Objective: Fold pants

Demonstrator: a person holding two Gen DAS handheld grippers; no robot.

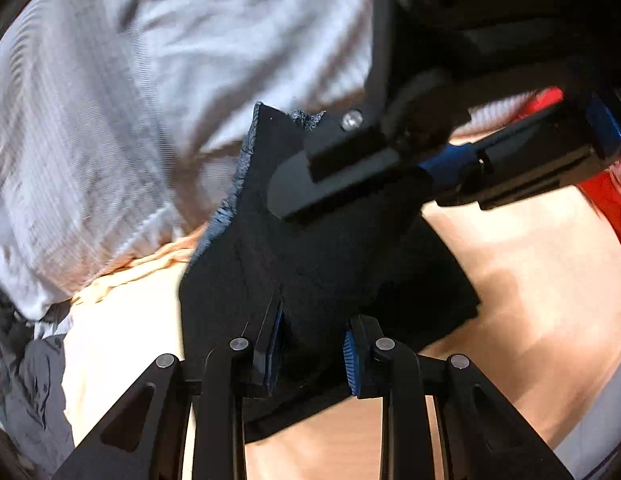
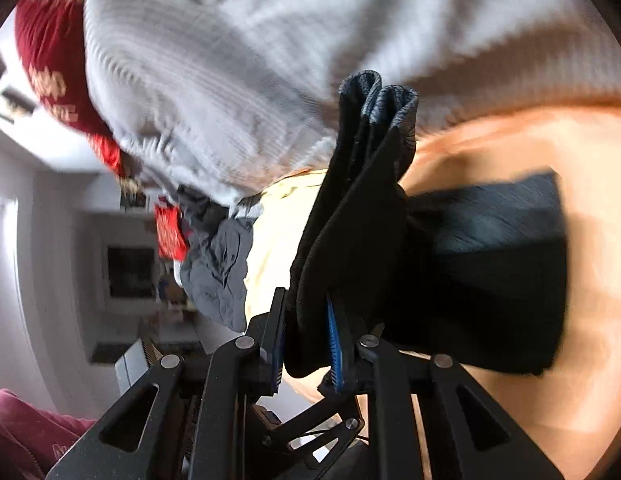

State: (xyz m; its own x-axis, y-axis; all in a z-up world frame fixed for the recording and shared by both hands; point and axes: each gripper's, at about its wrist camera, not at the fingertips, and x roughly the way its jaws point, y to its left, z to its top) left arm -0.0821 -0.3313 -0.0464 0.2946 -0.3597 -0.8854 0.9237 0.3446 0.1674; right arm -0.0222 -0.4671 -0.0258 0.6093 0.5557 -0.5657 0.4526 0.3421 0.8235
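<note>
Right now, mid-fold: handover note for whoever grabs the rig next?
Left gripper: shut on the black pants, fabric bunched between its pads.
Right gripper: shut on the same pants, layered edge standing up between its fingers; it also shows in the left view.
Pants are lifted over the wooden table; part trails on it. A grey garment lies behind.
Done: pants doubled at least once.
Left: lay flat, finish the fold, release. Views are blurred, so check the layers.
</note>
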